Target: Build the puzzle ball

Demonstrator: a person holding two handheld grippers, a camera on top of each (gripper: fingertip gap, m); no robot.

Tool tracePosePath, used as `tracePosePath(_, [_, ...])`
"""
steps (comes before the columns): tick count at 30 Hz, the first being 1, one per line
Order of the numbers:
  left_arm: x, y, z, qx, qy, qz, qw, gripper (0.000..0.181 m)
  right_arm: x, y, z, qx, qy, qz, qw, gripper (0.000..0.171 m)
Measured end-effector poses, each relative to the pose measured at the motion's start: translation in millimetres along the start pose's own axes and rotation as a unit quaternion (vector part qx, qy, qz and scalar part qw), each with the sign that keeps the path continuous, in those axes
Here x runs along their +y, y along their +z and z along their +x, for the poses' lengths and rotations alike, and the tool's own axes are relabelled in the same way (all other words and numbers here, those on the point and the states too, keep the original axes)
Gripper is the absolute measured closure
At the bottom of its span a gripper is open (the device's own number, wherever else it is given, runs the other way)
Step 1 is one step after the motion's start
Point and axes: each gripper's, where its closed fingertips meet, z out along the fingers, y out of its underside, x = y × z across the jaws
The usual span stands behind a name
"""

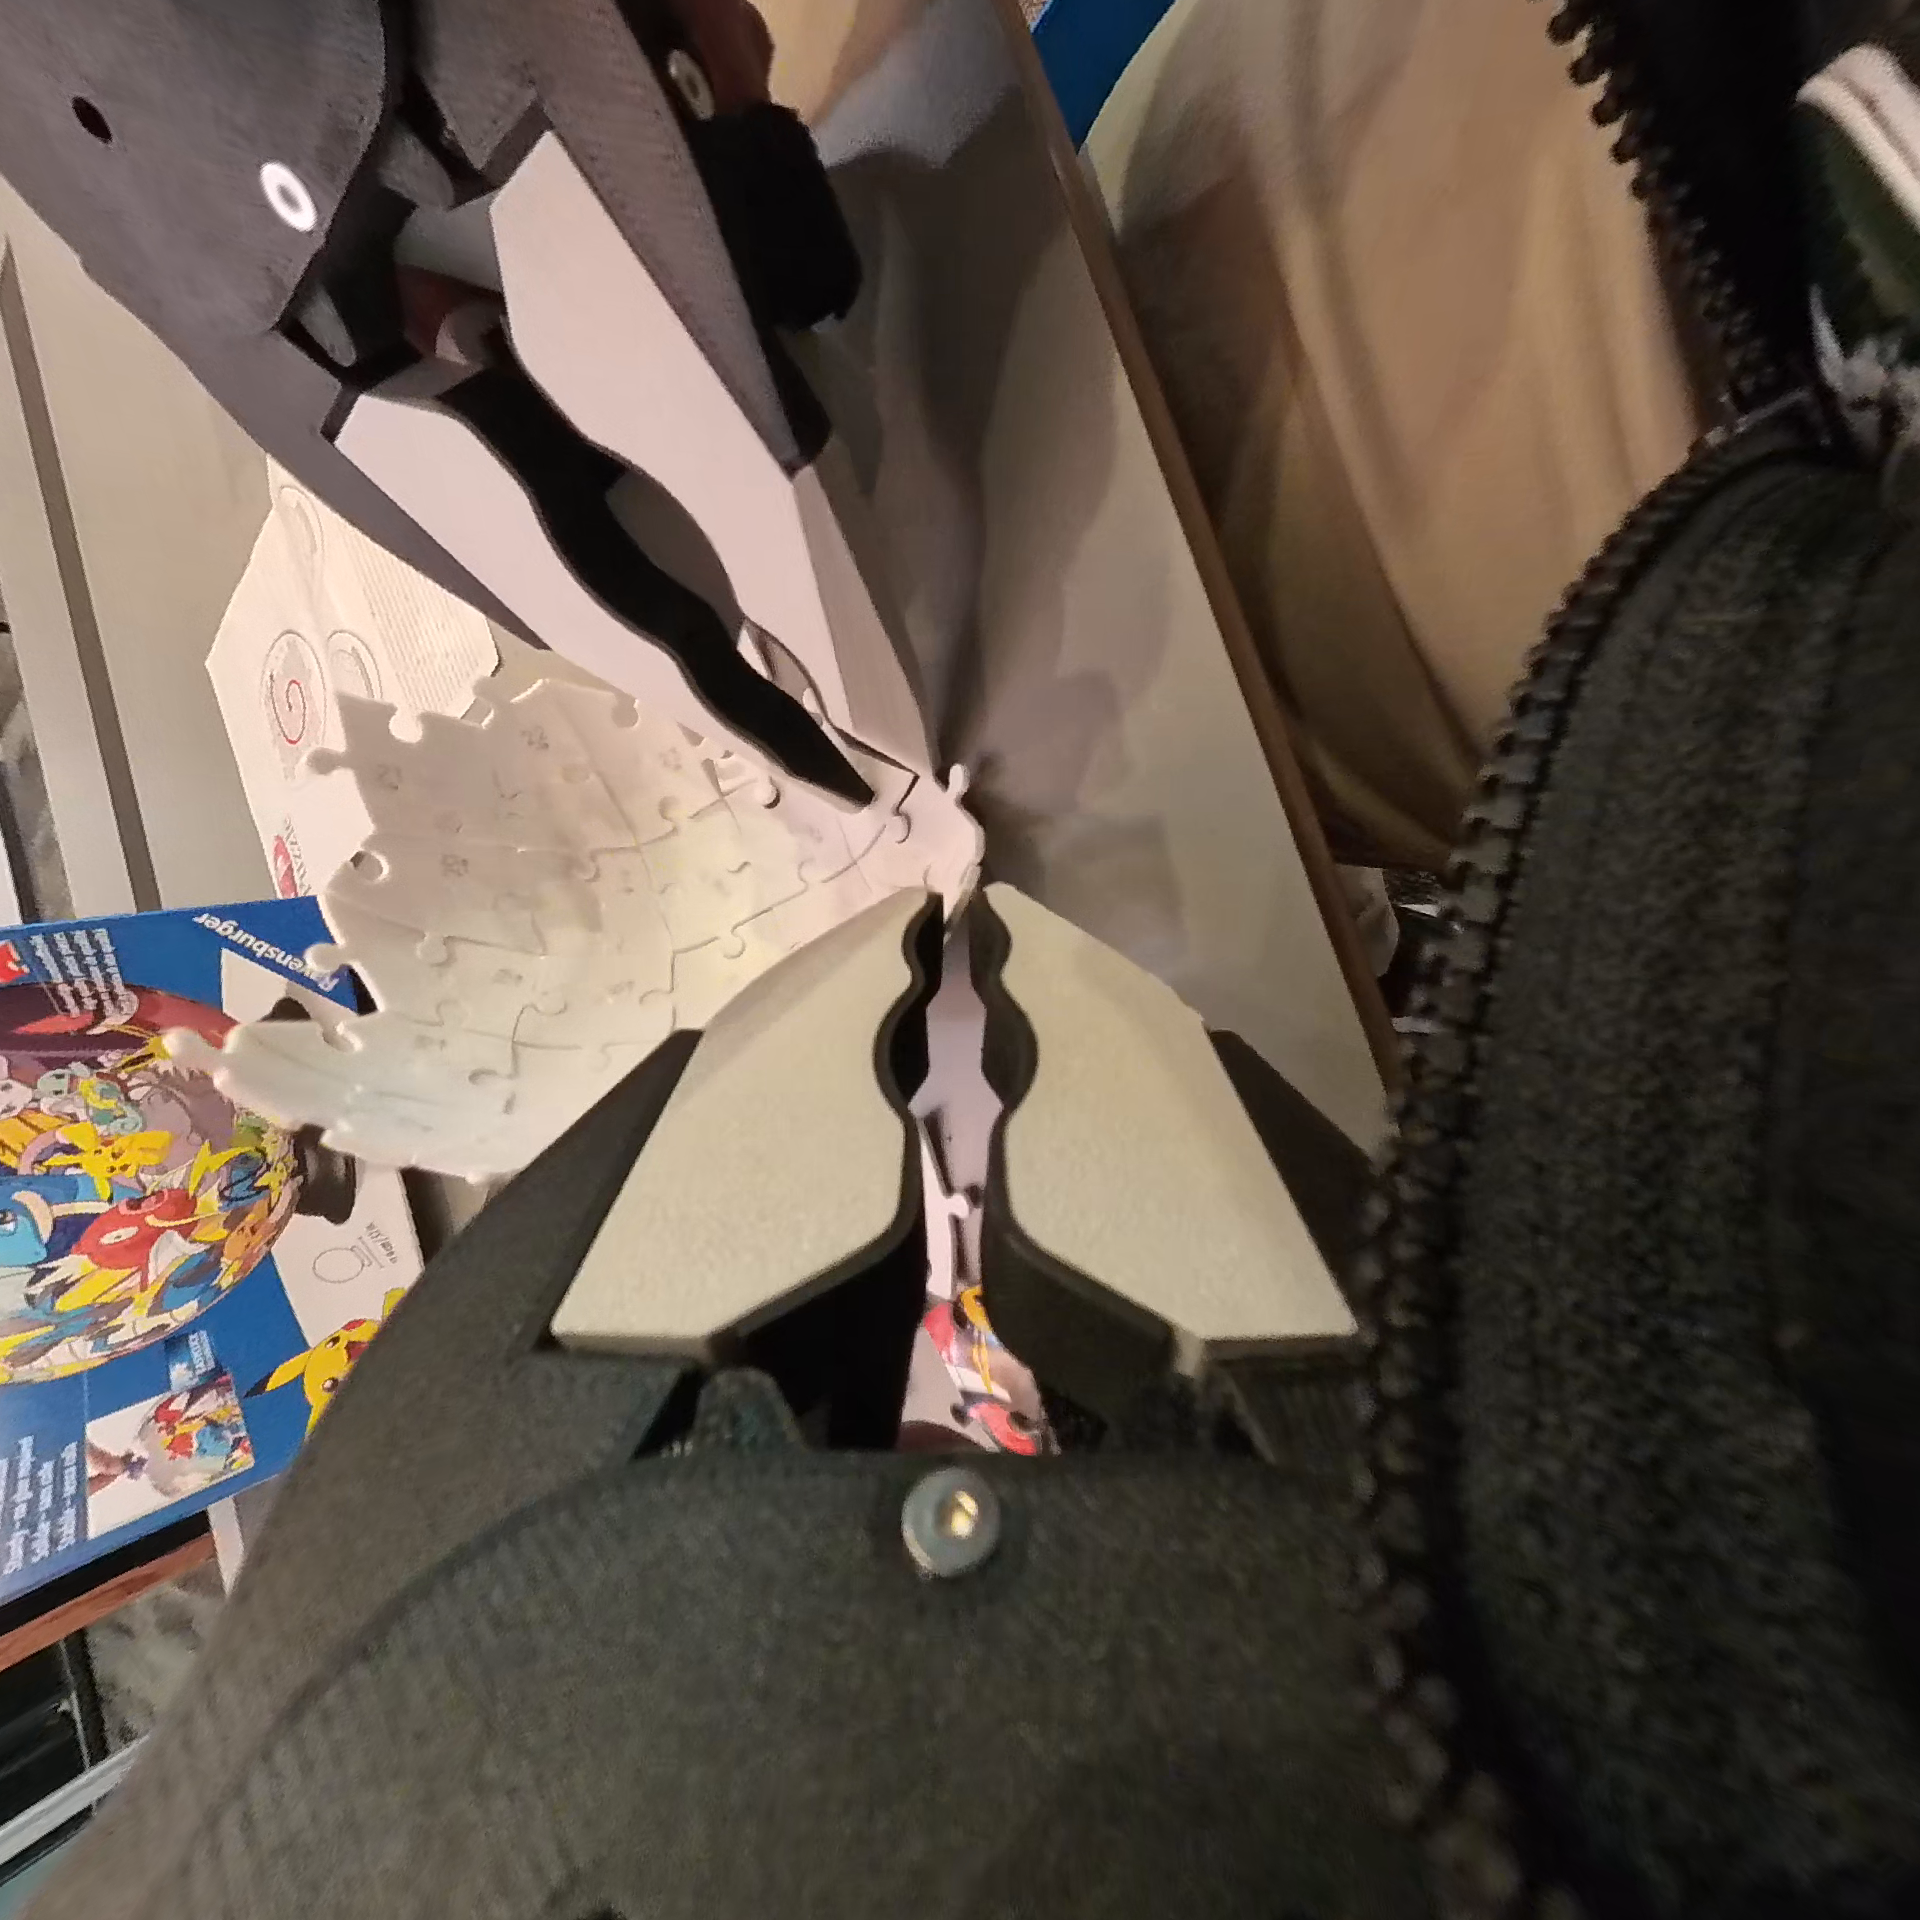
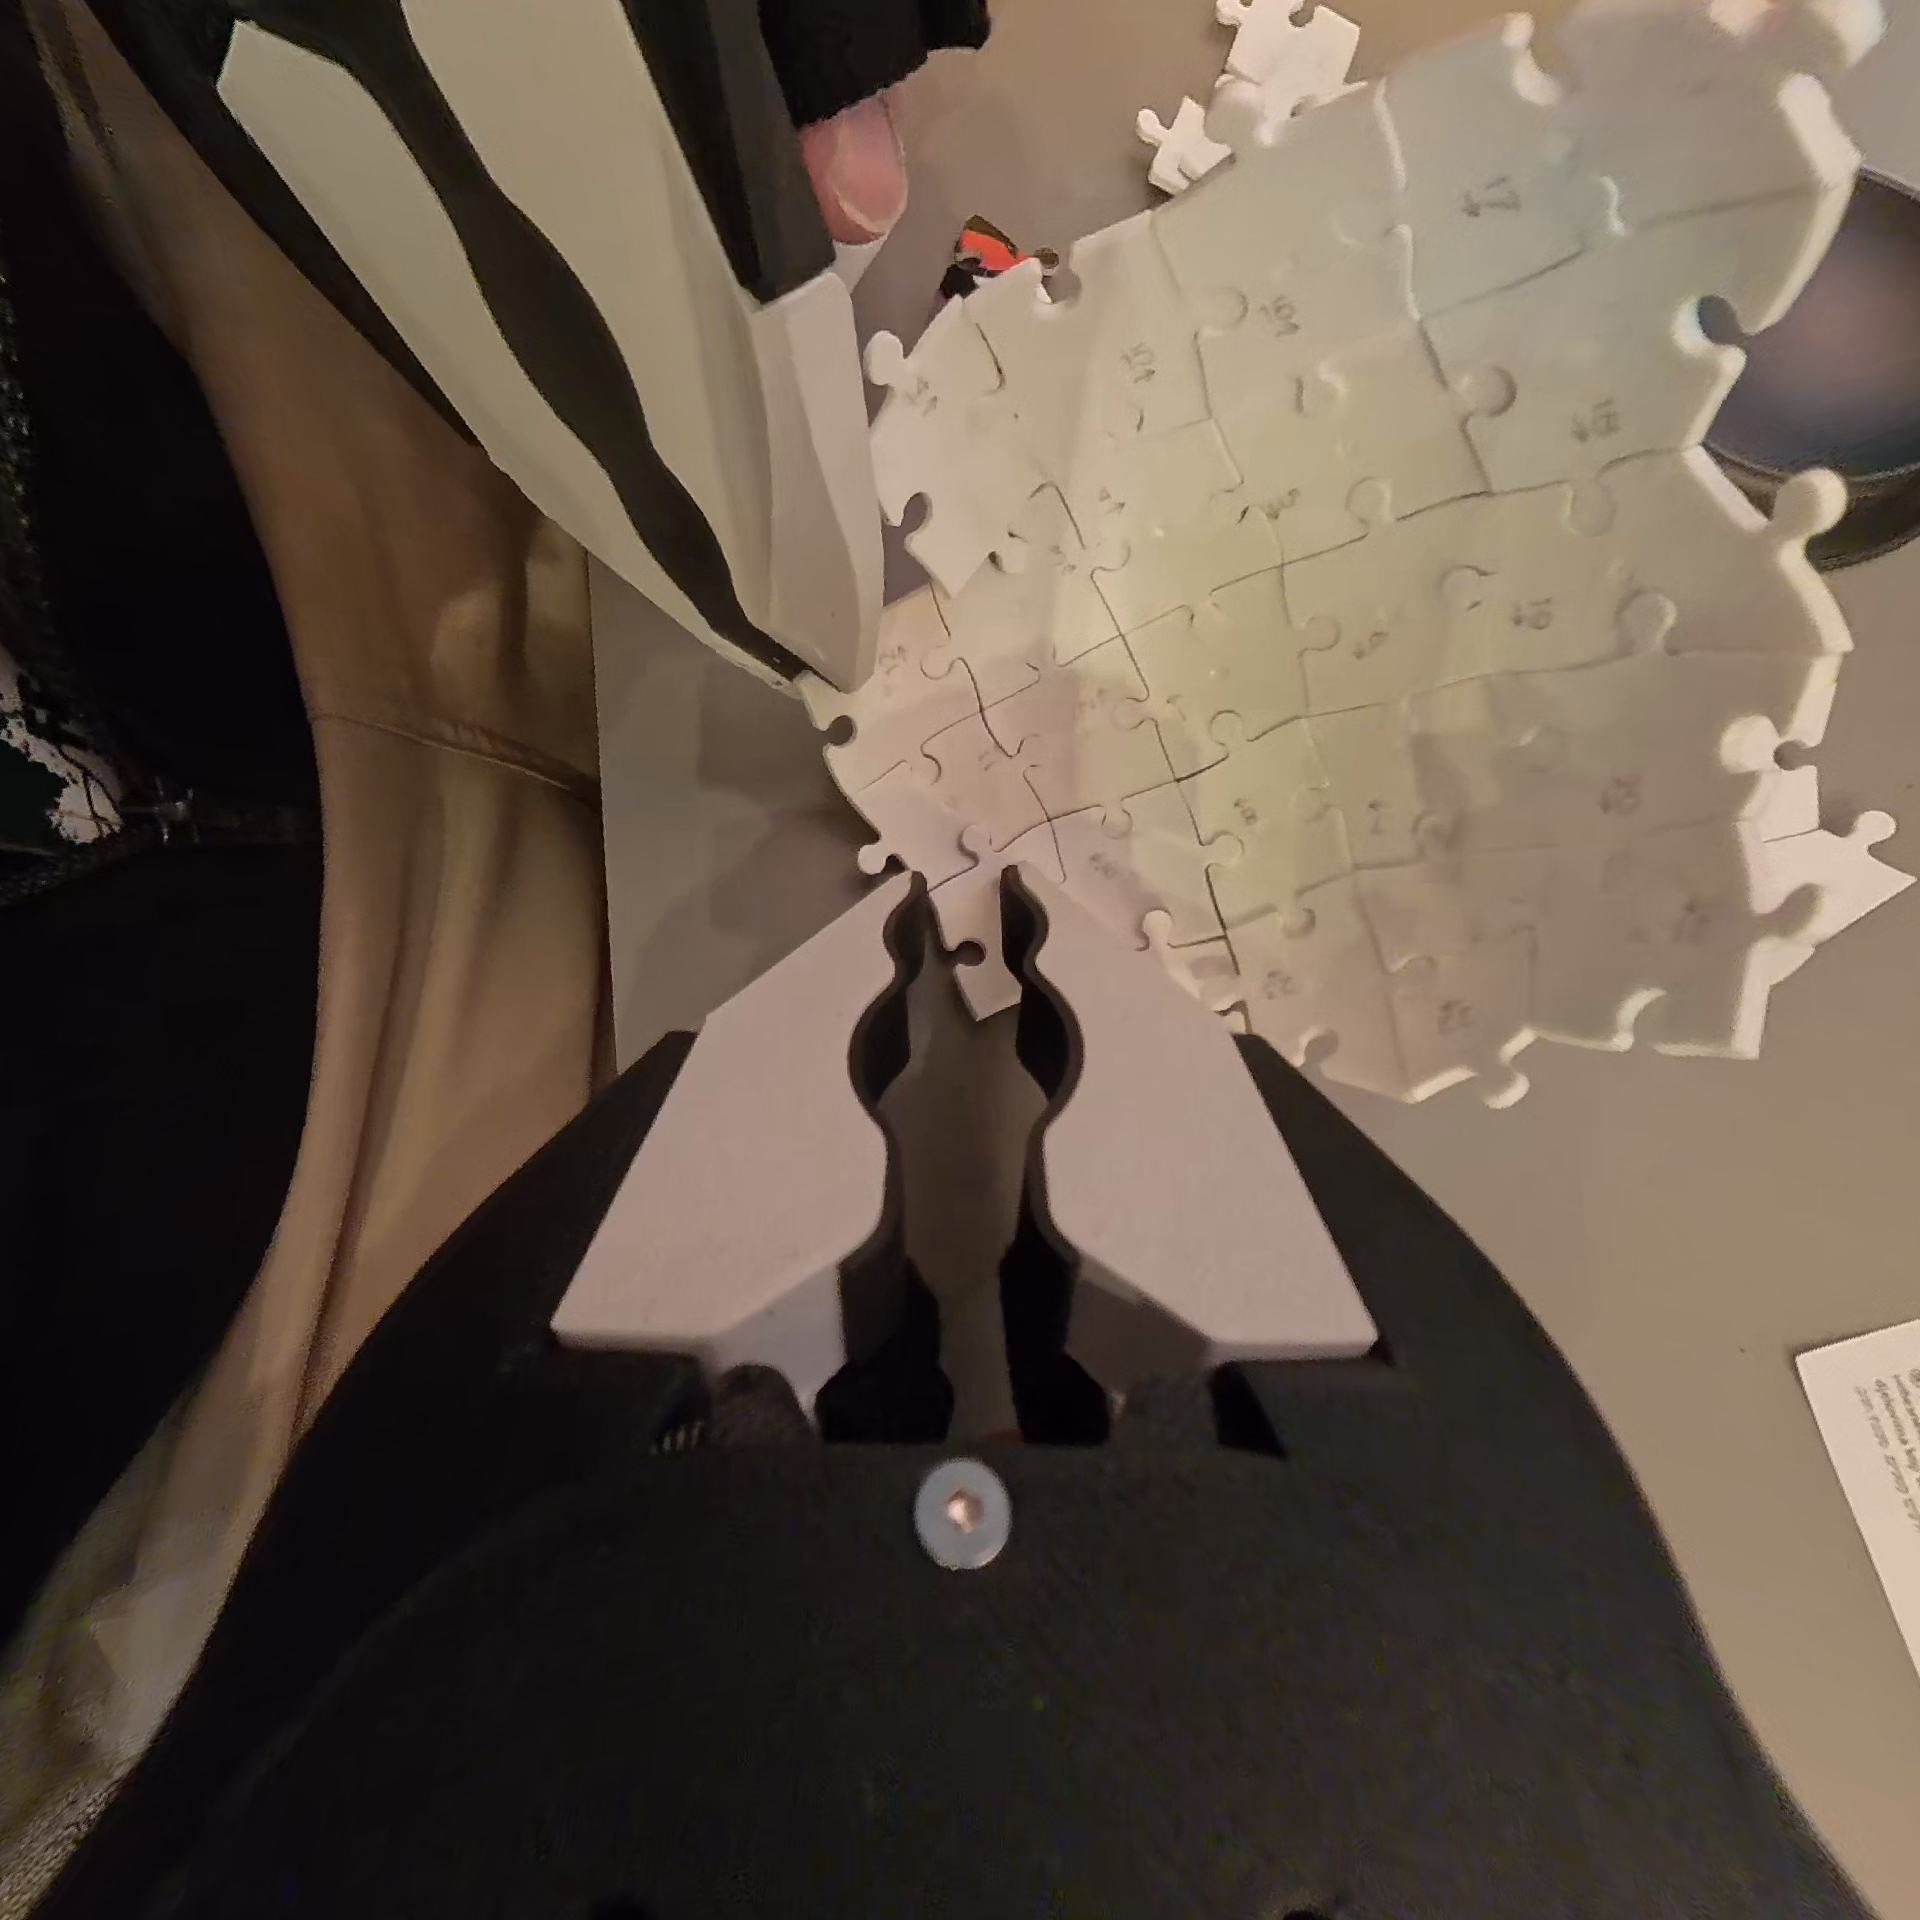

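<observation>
Roughly half-built, the curved puzzle ball shell [image 2: 1351,644] hangs above the worktop [image 2: 1558,1299], its near edge clamped by left gripper [image 1: 951,914] and right gripper [image 2: 961,914]; loose pieces [image 2: 1236,94] remain unfitted far right.

There were two claws, one part-built puzzle shell [image 2: 1351,644], two loose white pieces [image 2: 1247,94], one printed box [image 1: 125,1195] and one white card [image 2: 1870,1475]

You have a curved, bowl-like shell of interlocked white plastic puzzle pieces [image 2: 1351,644], its pale inner side with small printed marks facing you, knobs jutting along its ragged rim. Two loose white puzzle pieces [image 2: 1236,94] lie beyond its upper edge.
</observation>
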Motion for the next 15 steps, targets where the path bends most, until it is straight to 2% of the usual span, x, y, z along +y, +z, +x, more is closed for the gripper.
tracePosePath(15, [-1.3,-0.5,-1.7,0.006,-0.032,0.018,0.999,0.176,1.0,1.1,-2.2,0.038,-0.144,-0.038,0.988,0.16])
